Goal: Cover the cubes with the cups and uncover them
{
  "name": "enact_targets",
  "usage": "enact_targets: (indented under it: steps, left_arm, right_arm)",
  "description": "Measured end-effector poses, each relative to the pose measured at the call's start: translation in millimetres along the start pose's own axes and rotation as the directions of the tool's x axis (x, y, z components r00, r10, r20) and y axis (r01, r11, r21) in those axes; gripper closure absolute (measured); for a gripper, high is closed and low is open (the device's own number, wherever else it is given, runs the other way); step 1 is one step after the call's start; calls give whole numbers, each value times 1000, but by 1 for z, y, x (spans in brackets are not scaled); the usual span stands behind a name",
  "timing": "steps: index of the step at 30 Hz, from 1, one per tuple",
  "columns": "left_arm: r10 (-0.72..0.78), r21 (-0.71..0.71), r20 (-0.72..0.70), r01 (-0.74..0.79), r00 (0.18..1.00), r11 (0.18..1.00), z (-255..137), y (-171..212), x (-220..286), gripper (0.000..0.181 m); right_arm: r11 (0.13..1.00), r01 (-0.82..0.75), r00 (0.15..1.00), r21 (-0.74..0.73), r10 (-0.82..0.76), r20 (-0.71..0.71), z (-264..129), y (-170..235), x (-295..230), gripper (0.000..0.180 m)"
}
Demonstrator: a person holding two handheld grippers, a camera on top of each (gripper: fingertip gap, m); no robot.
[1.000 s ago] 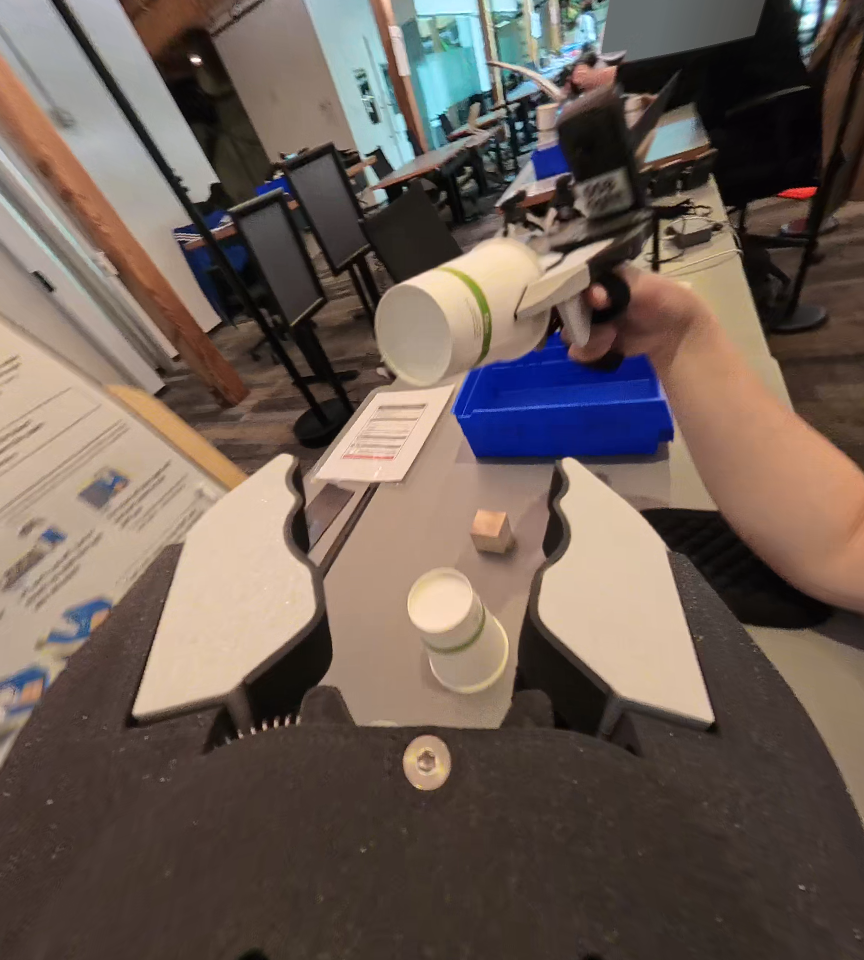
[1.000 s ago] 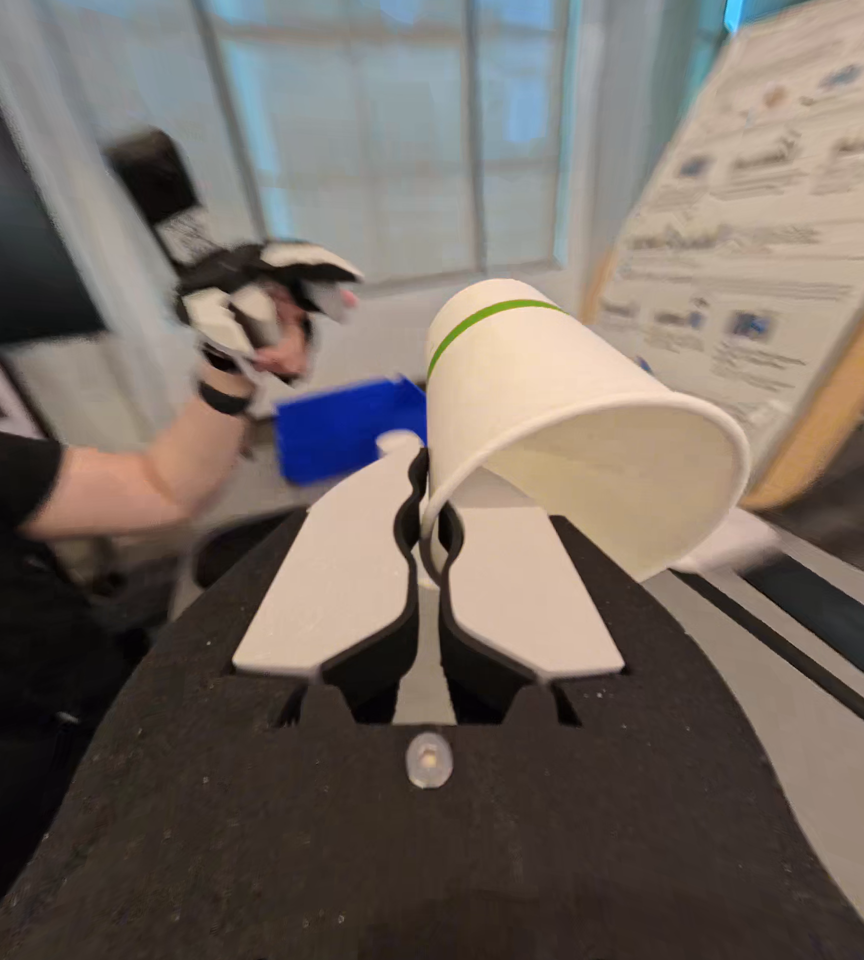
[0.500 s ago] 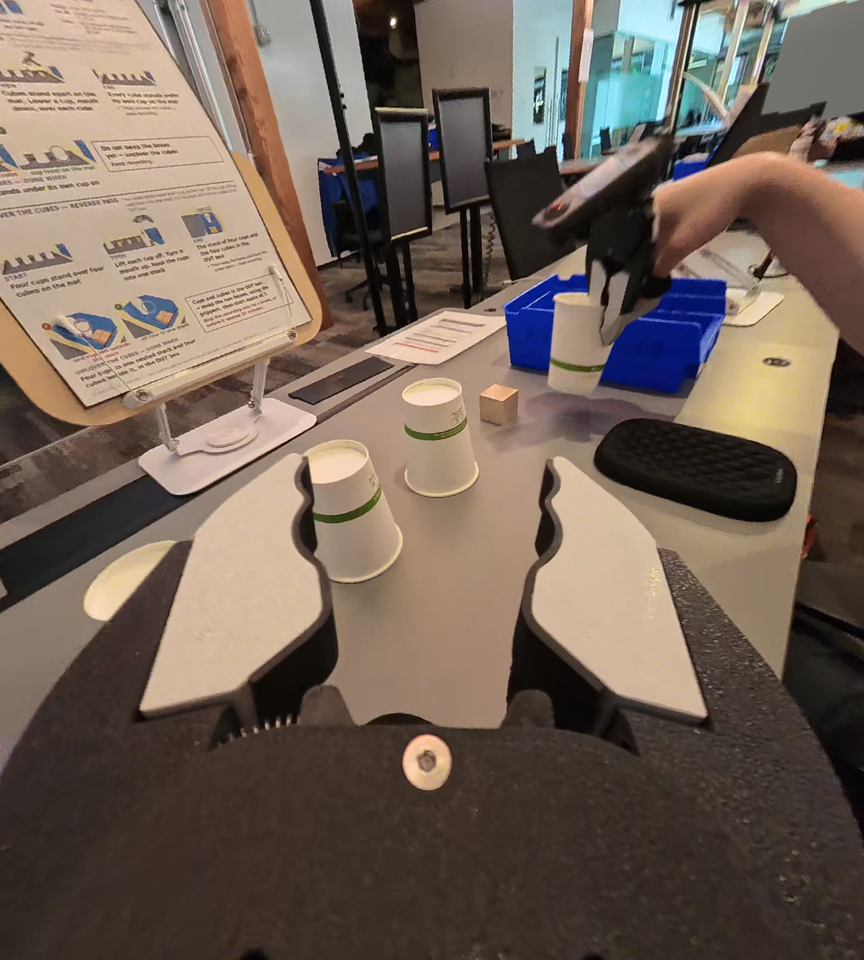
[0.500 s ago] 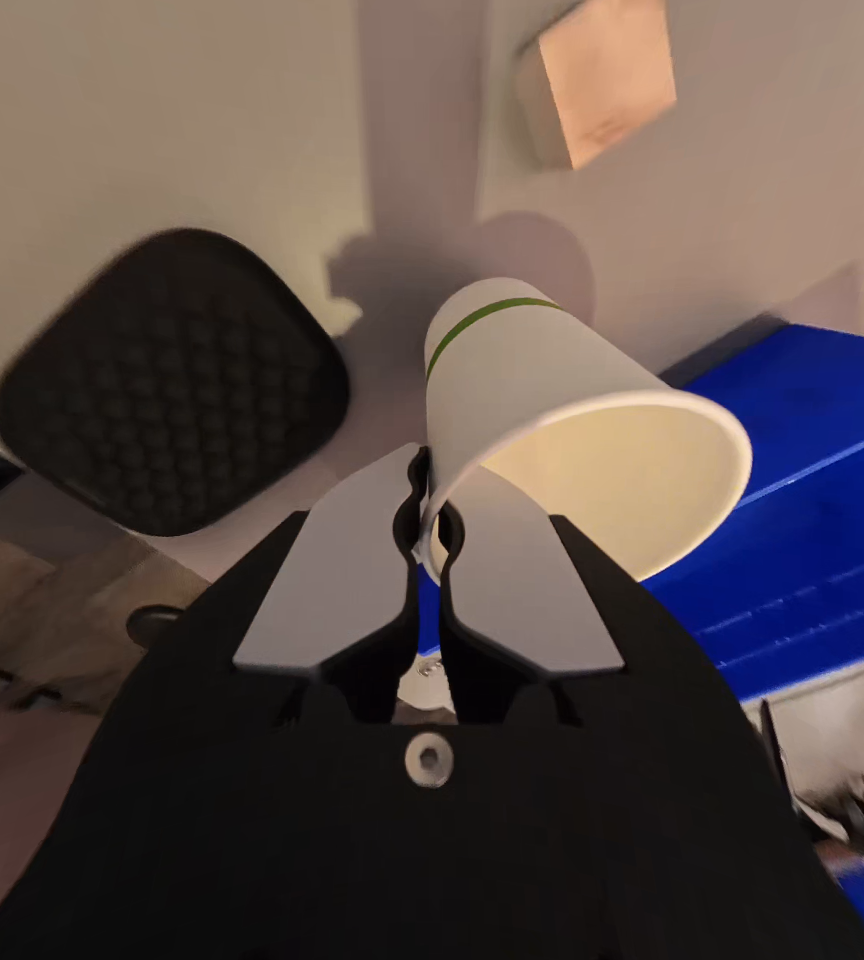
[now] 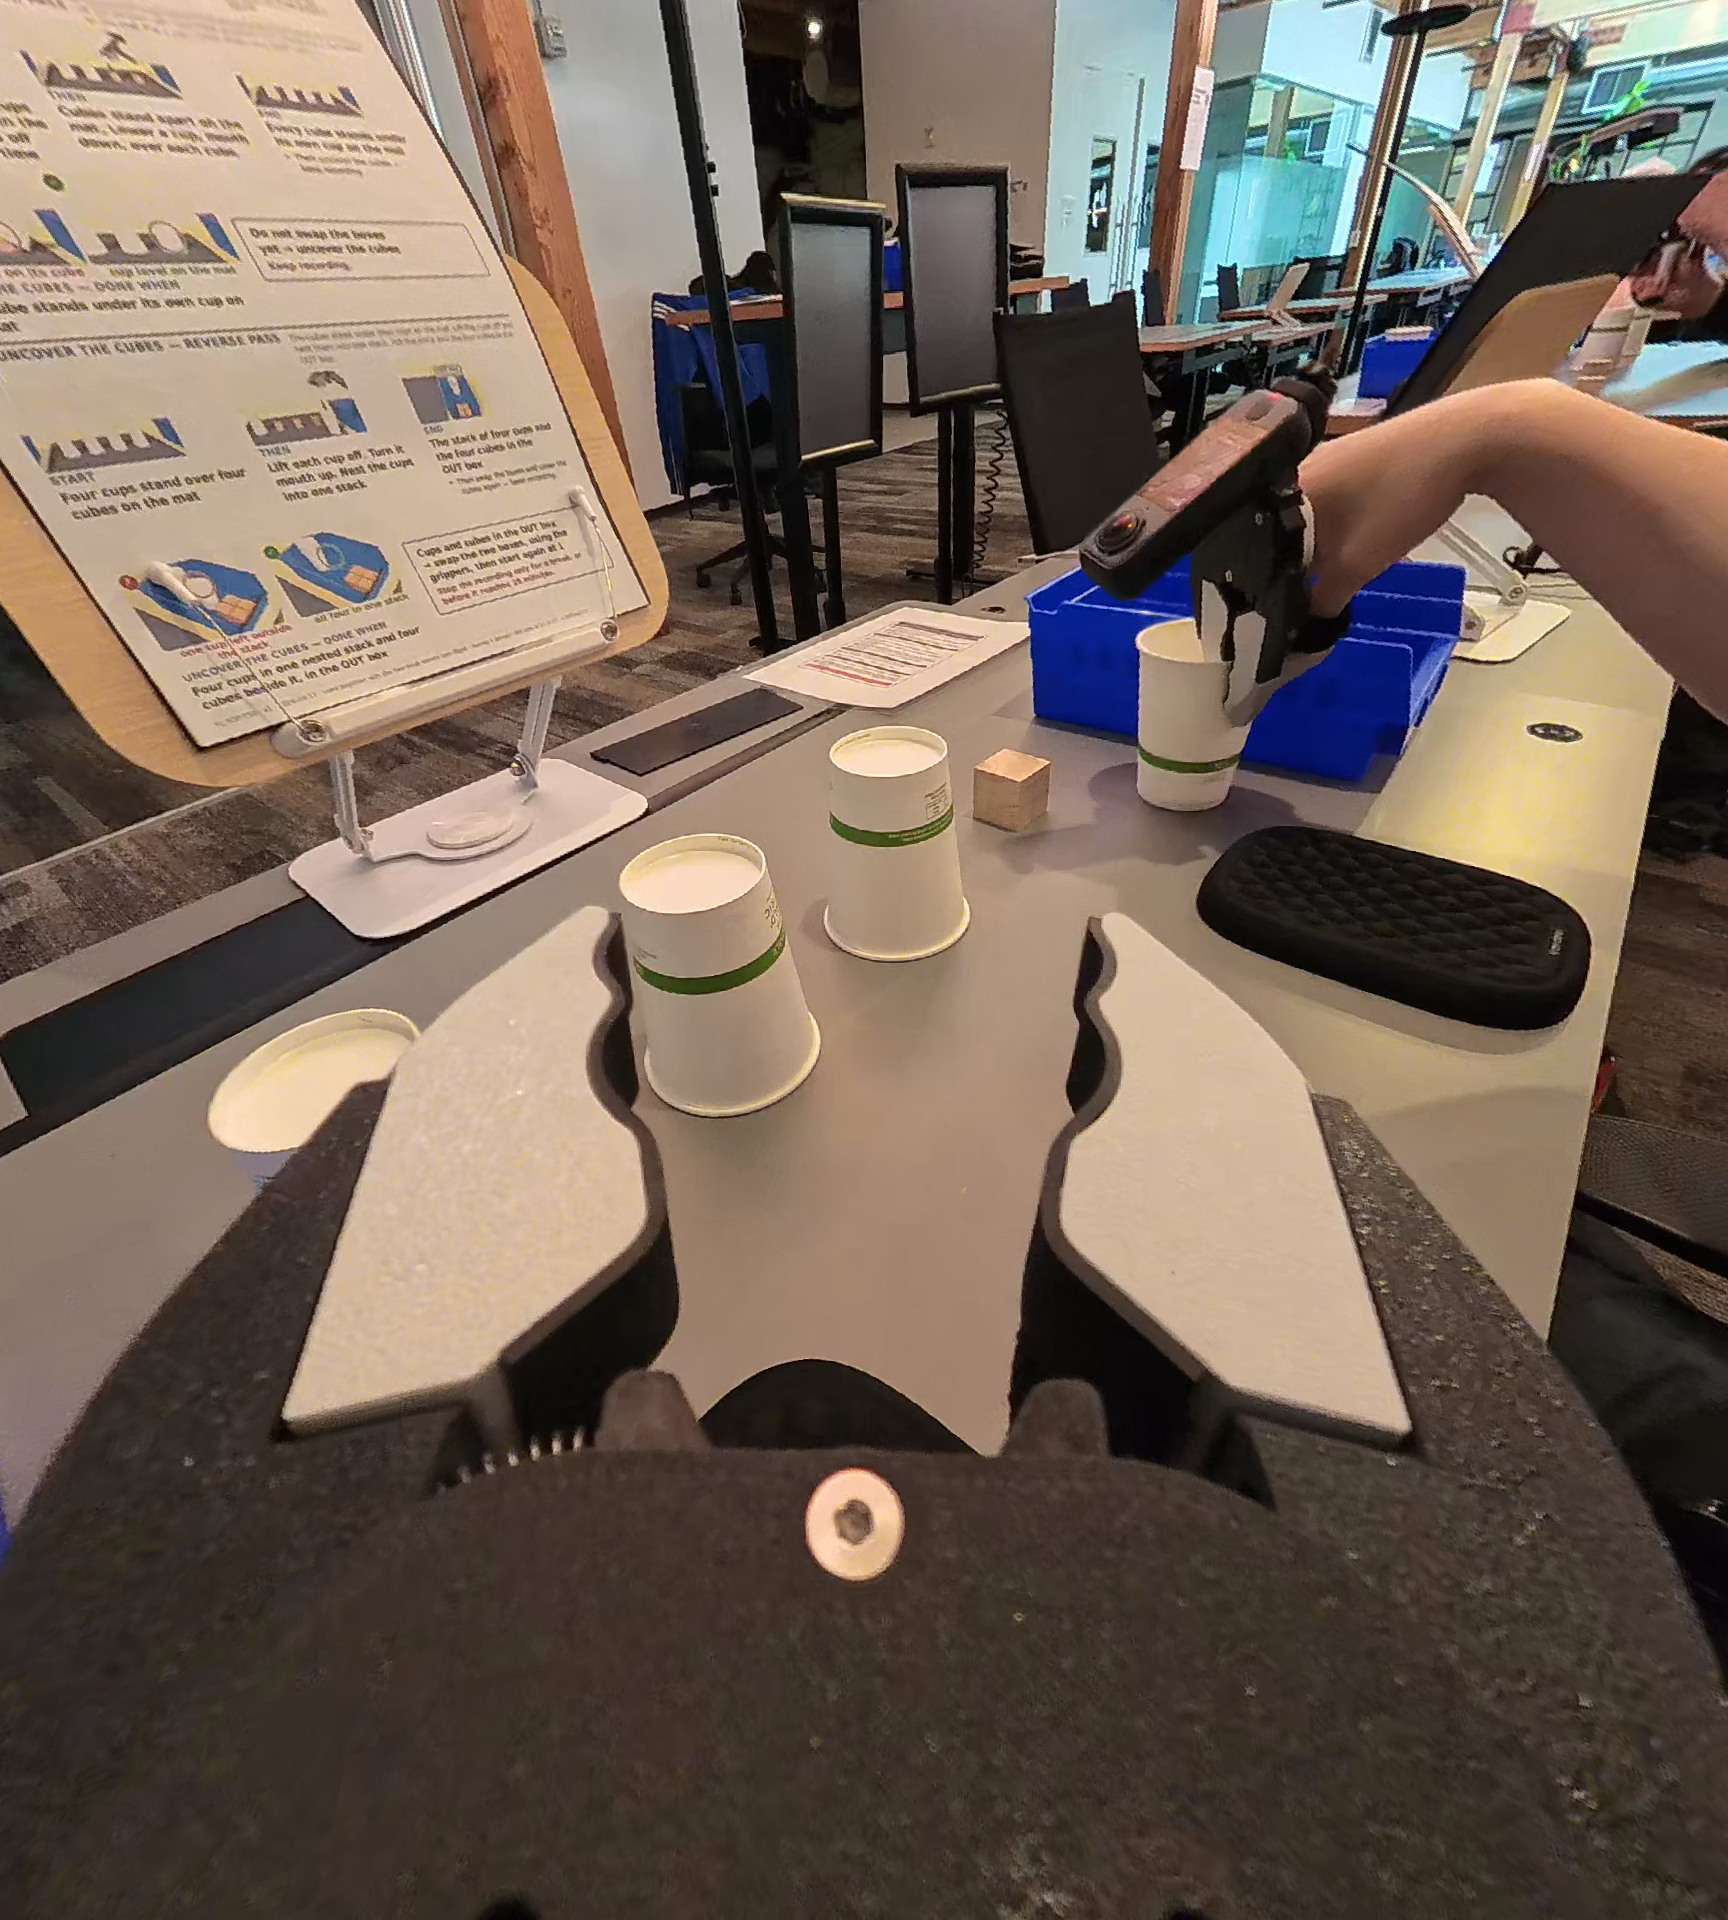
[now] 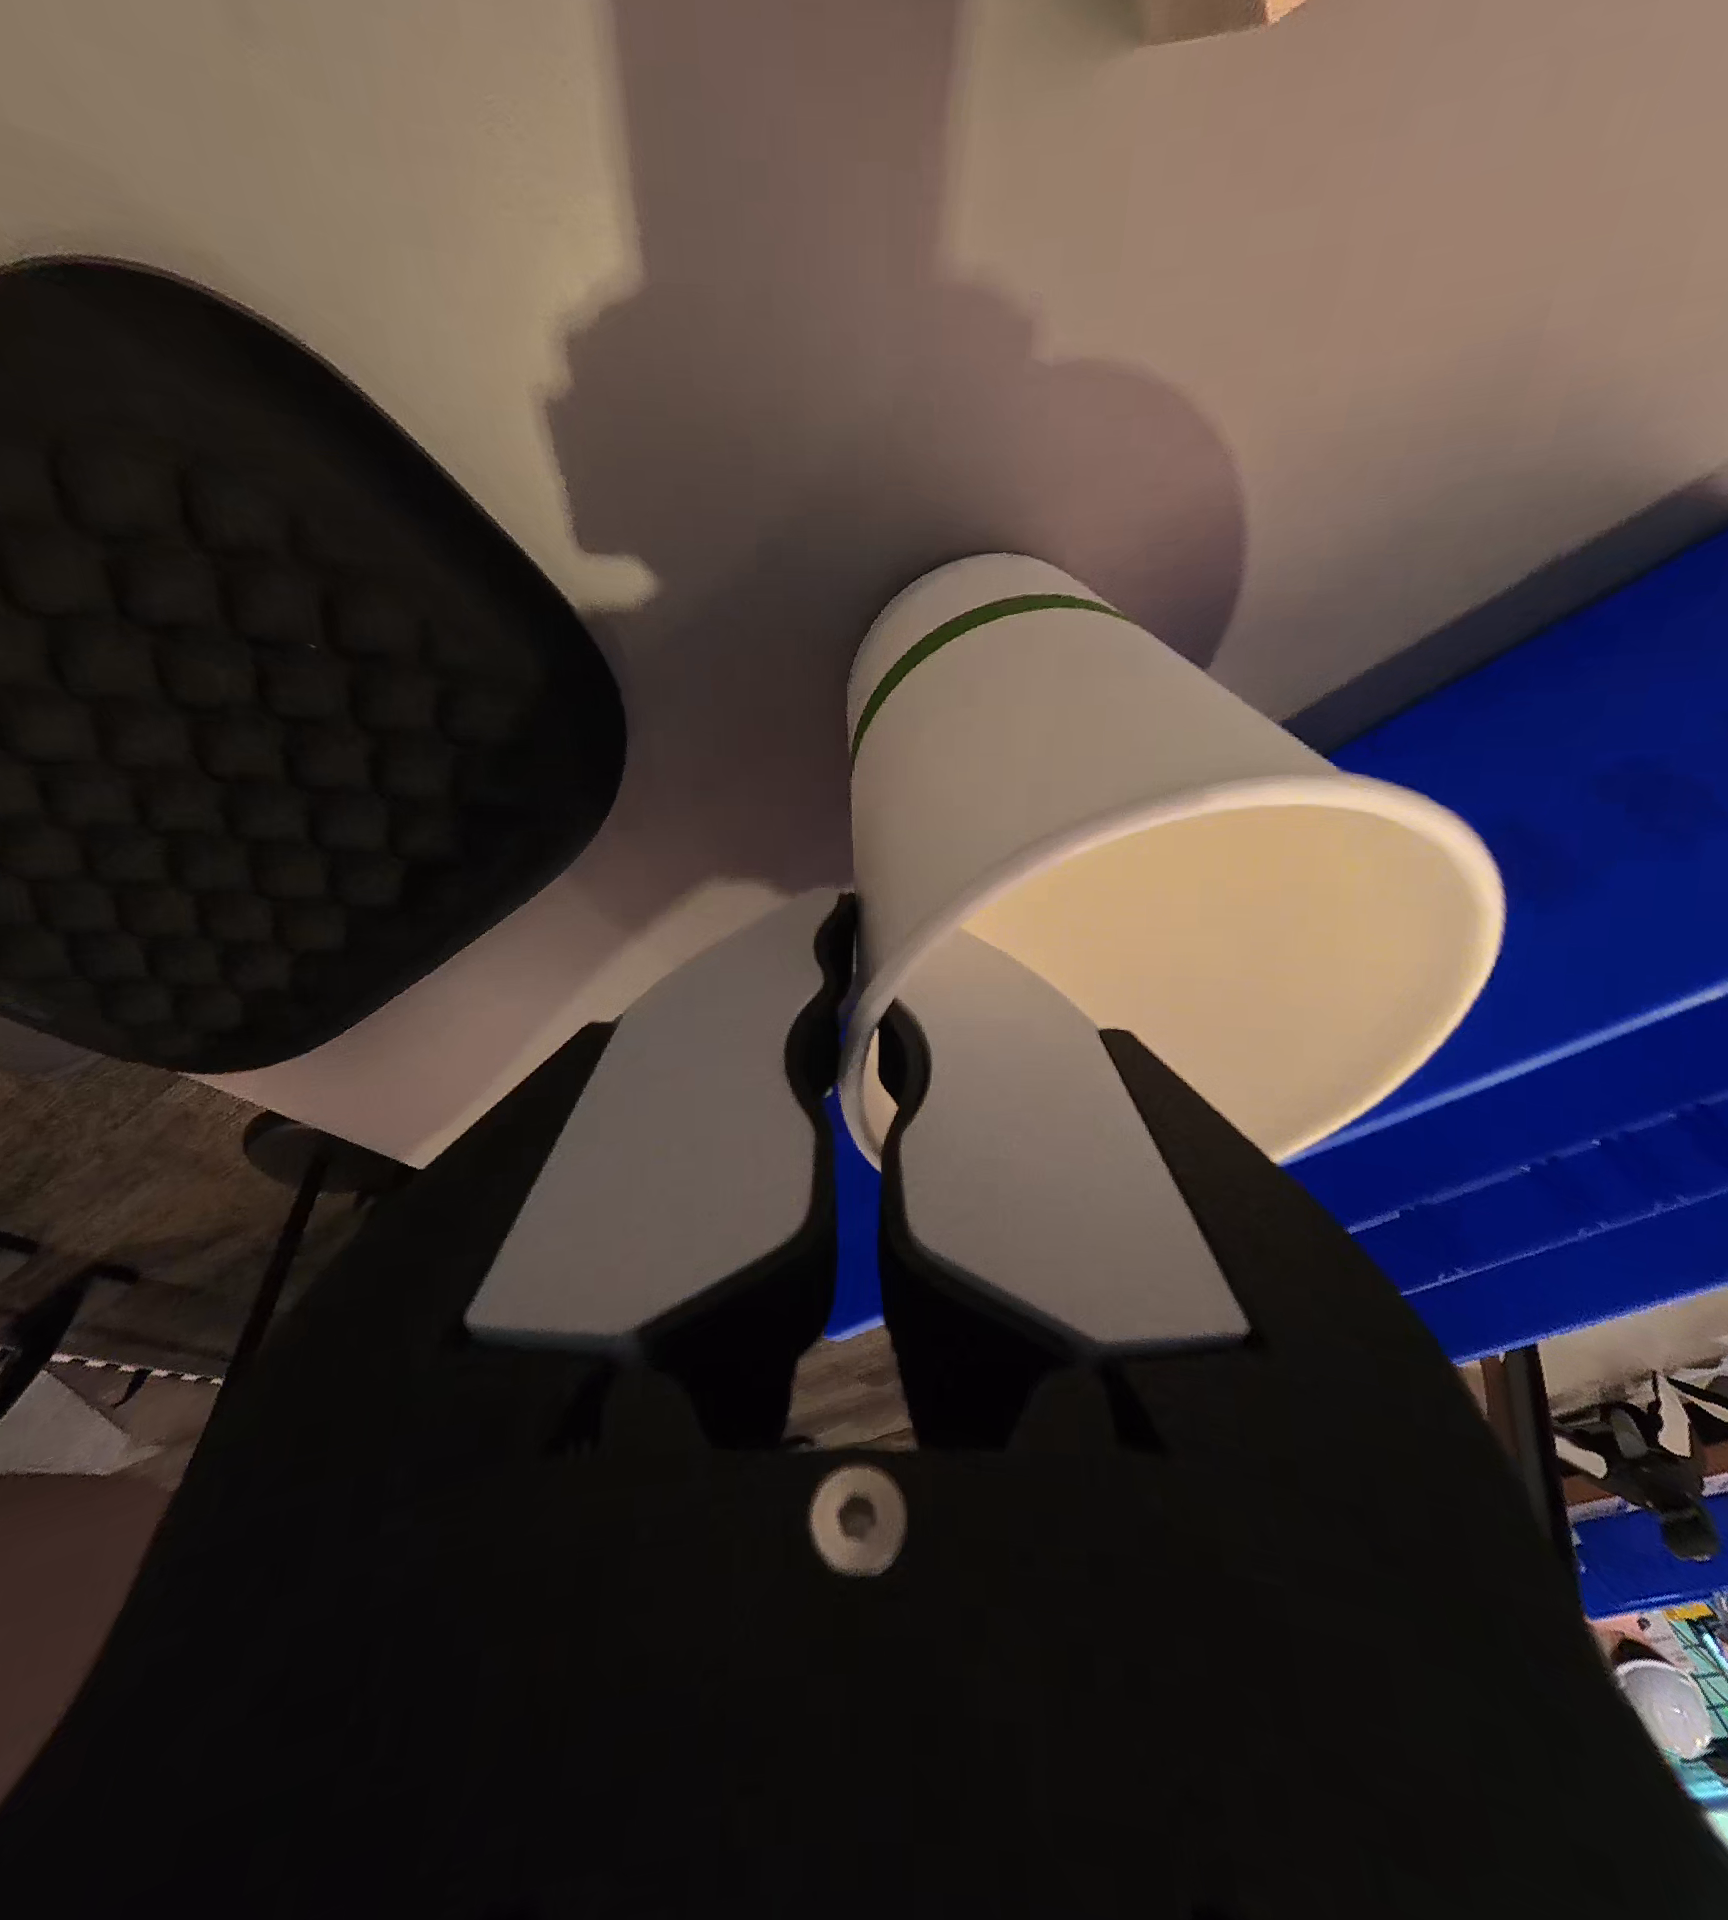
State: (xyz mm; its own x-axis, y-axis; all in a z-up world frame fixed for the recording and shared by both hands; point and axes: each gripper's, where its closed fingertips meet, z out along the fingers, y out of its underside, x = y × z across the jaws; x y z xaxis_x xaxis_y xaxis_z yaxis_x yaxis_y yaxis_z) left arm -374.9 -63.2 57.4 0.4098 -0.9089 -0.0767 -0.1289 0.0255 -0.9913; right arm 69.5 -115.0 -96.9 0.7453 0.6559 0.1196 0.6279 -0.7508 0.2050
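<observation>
Open office behind the grey bench [image 5: 943, 1091]: wooden post [image 5: 527, 208], dark chairs [image 5: 1068, 416], black upright screens [image 5: 948, 286], patterned carpet [image 5: 60, 883], glass partitions [image 5: 1255, 218].

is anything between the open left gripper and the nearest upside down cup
Nothing visible does. The left gripper is open, and the nearest cup stands on bare table just ahead, beside its left finger.

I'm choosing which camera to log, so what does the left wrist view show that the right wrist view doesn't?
Only the left wrist view shows three inverted cups, the instruction board and the open left gripper. Only the right shows the held cup's inside and the right gripper pinching its rim. Both show the held cup, wooden cube, blue bin and black pad.
</observation>
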Motion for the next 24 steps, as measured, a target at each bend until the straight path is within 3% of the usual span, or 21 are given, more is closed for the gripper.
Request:
enact_targets:
  steps: [1, 9, 12, 15, 18, 24]
  left_arm:
    - [3, -8, -6, -3, 1000, 1000, 2, 1, 1, 99]
    - [98, -105, -52, -103, 994, 989, 31, 2, 14, 88]
    - [153, -161, -99, -168, 983, 973, 56, -2, 13, 87]
    - [230, -246, -165, -265, 959, 932, 91, -3, 13, 87]
    - [302, -350, -247, -375, 921, 858, 129, 4, 15, 92]
    - [358, -457, -423, -536, 833, 710, 200, 23, 21, 93]
  right_arm:
    - [1000, 9, 1000, 6, -9, -6, 1, -1, 0, 178]
    - [993, 8, 999, 118, -2, -51, -8, -12, 0, 146]
    - [971, 15, 991, 240, 17, -130, -31, -18, 5, 137]
    - [899, 25, 967, 437, 90, -240, -69, -26, 7, 121]
    - [790, 74, 959, 609, 112, -262, -98, -32, -16, 111]
    - [655, 92, 953, 750, 160, -256, -109, -25, -54, 108]
